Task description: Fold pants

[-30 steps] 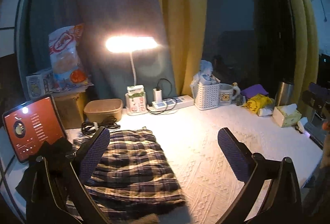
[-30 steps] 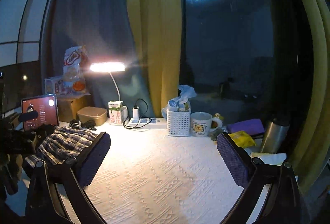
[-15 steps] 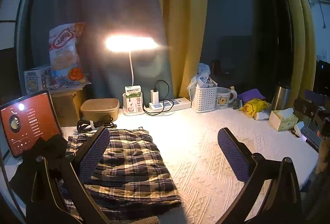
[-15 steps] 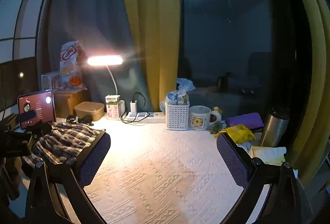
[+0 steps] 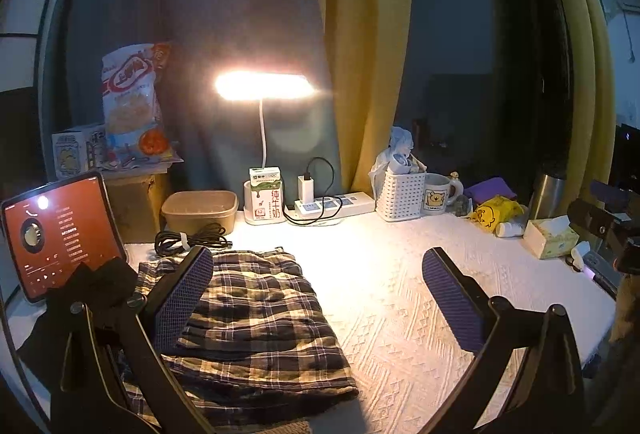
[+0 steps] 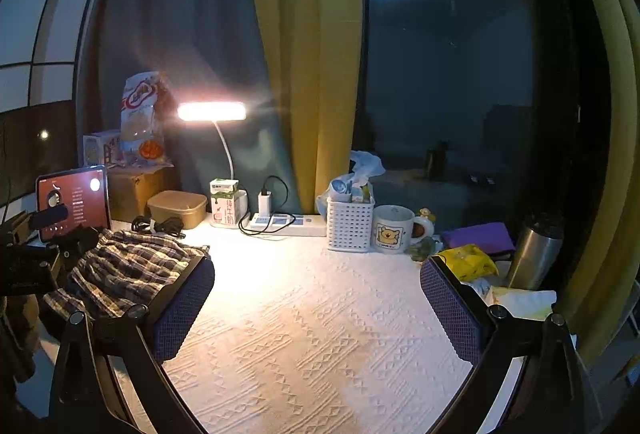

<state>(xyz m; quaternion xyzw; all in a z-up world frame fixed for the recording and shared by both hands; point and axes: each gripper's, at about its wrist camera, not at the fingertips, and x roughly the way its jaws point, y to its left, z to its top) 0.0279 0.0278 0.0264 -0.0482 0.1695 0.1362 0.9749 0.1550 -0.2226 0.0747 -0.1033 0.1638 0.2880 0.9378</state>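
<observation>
The plaid pants (image 5: 256,318) lie folded in a flat stack on the left part of the white textured tablecloth (image 5: 400,298); in the right wrist view the pants (image 6: 120,270) sit at the far left. My left gripper (image 5: 316,298) hovers open above the table, its left finger over the pants' near left side, nothing between the pads. My right gripper (image 6: 316,310) is open over bare cloth to the right of the pants, holding nothing.
Along the back stand a lit desk lamp (image 5: 262,86), milk carton (image 5: 266,200), power strip (image 5: 340,202), white basket (image 5: 400,194), mug (image 5: 438,194) and brown container (image 5: 200,210). A tablet (image 5: 60,234) leans at left. Tissue box (image 5: 550,238) and steel flask (image 6: 534,254) sit right.
Both grippers have drawn back and risen a little from the table, so the pants and desk items look slightly farther away. The pants have not moved.
</observation>
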